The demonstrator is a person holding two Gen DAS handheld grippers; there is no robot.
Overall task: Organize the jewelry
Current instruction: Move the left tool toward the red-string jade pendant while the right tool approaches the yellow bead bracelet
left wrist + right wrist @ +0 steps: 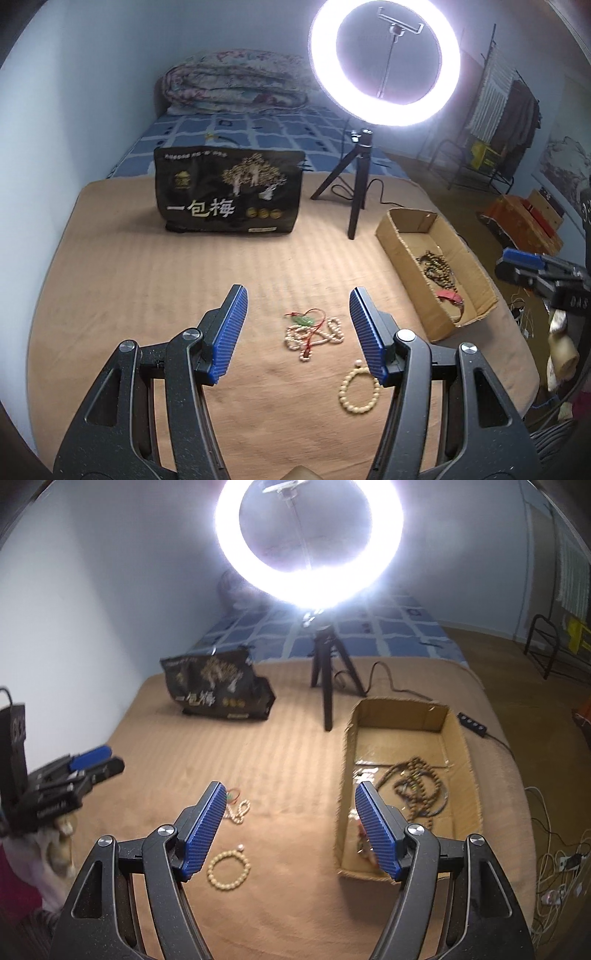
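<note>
A tangled cream bead necklace with a red cord and green pendant [313, 332] lies on the tan blanket [147, 280] between my left gripper's [297, 301] open blue pads. A cream bead bracelet [360, 392] lies nearer, by the right pad. An open cardboard box [399, 236] at the right holds dark brown beads [437, 266] and a red item [448, 295]. In the right wrist view my right gripper [290, 797] is open and empty, above the blanket at the box's [460, 731] left wall. The bracelet [229, 870], necklace [238, 812] and brown beads [415, 786] show there too.
A black snack bag [229, 192] stands at the back. A lit ring light [384, 62] on a black tripod [354, 181] stands beside the box, its cable trailing right. A power strip [474, 725] lies behind the box. Blanket edge drops off at right.
</note>
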